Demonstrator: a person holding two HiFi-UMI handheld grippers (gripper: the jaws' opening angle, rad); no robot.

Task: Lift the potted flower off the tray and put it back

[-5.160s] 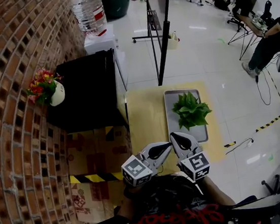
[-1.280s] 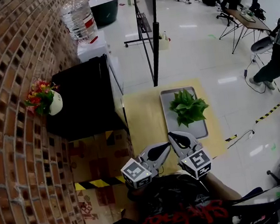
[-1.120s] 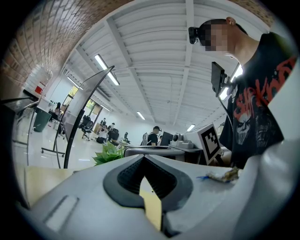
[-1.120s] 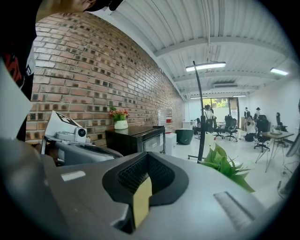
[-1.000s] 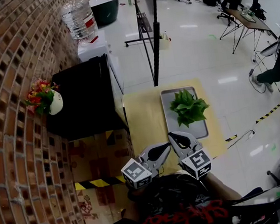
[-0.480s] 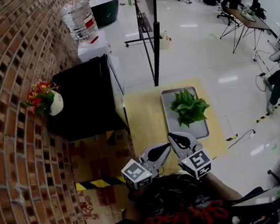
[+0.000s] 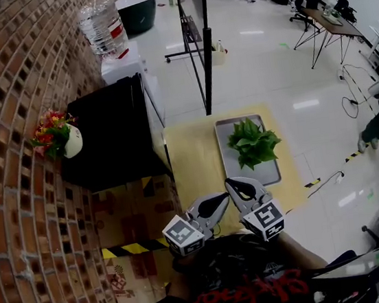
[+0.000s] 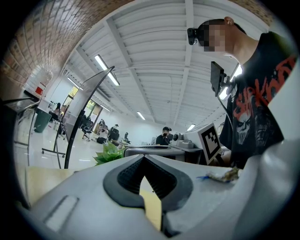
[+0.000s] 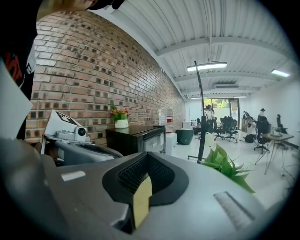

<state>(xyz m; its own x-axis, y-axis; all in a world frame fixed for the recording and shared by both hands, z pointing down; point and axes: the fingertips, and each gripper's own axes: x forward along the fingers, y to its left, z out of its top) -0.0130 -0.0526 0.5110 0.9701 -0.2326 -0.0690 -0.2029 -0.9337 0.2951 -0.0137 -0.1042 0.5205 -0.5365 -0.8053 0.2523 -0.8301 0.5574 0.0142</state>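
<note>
Fig.: potted flower (image 7: 253,142) stands on the tray (image 7: 270,171) at the desk's (image 7: 191,161) far side, w/ left gripper (image 7: 223,197) & right gripper (image 7: 233,185) low at the near edge, well apart from it, fingers of both together on nothing (lift & put-back judged not yet begun).

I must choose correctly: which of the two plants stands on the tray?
The all-green leafy plant; the red-flowered one stands on the black cabinet.

potted flower (image 7: 253,142) green | tray (image 7: 267,172) grey | table (image 7: 192,168) tan | wall (image 7: 16,205) red brick
</note>
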